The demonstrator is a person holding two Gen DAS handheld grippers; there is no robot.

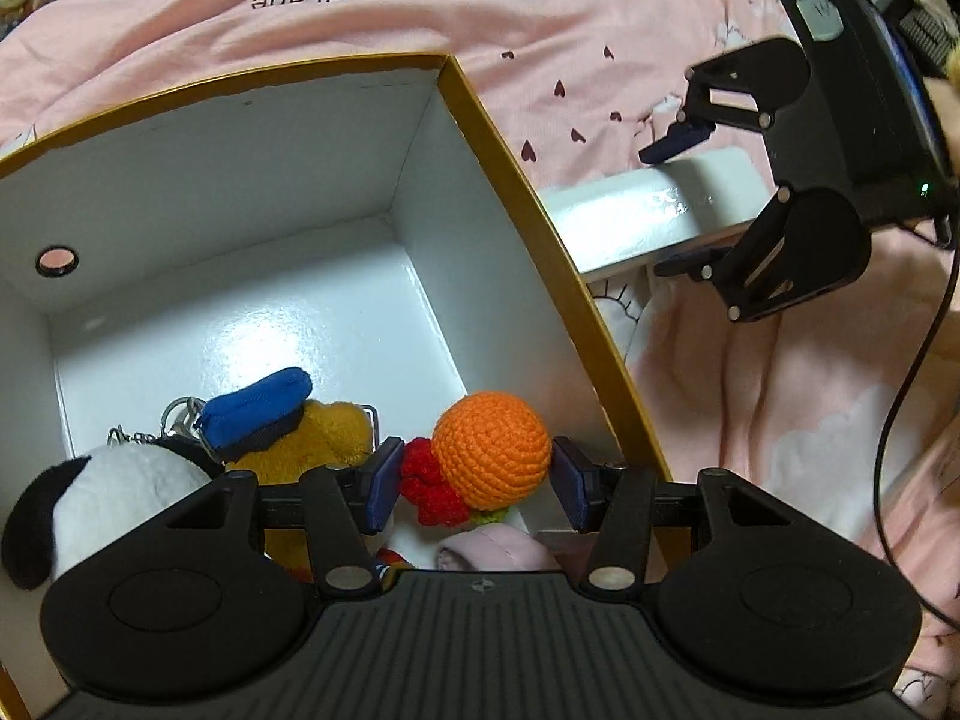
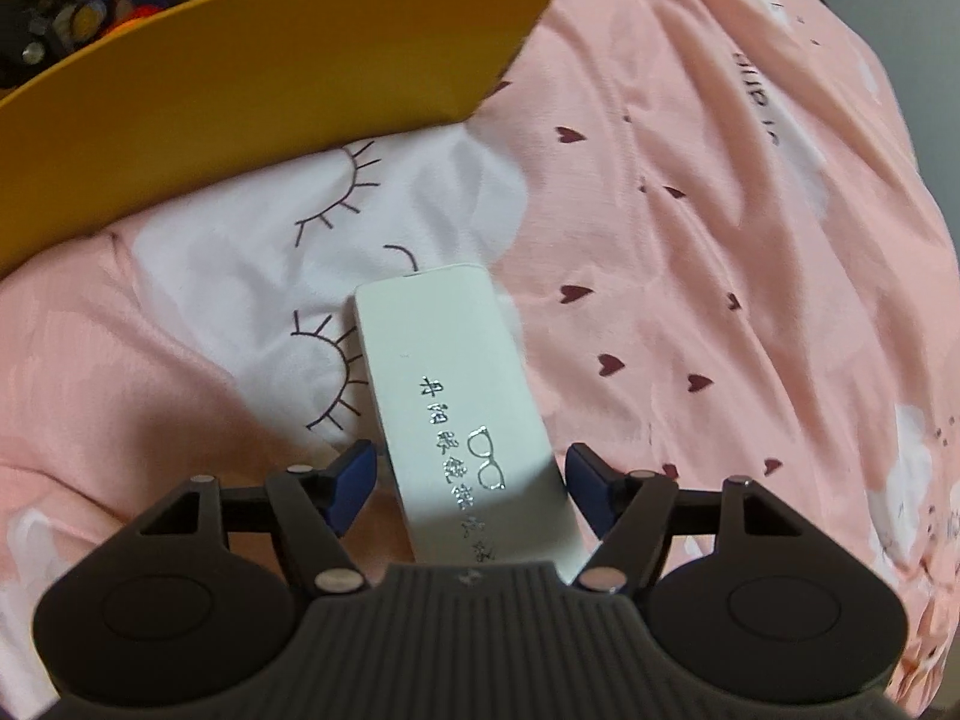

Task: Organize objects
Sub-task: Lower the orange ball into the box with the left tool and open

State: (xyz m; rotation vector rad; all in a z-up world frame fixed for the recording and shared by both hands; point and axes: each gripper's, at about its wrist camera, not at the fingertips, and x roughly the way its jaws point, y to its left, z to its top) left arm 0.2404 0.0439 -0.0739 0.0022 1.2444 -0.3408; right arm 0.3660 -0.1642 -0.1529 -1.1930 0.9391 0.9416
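An open box point(image 1: 510, 156), yellow outside and white inside, stands on the pink bed. My left gripper point(image 1: 477, 483) is inside it, jaws around an orange and red crocheted toy point(image 1: 489, 456); the pads touch or nearly touch its sides. A panda plush point(image 1: 114, 498) and a yellow plush with a blue cap point(image 1: 282, 420) lie in the box. My right gripper point(image 2: 471, 483) is open, jaws on both sides of a white glasses case point(image 2: 456, 396) lying on the bed, with gaps at both pads. The right gripper point(image 1: 690, 198) and the case point(image 1: 654, 210) also show in the left wrist view.
The box's yellow wall point(image 2: 252, 96) rises just beyond the glasses case. Pink bedding point(image 2: 720, 240) with hearts and clouds spreads to the right. A cable point(image 1: 912, 372) hangs from the right gripper. A pink item point(image 1: 498, 546) lies in the box under the toy.
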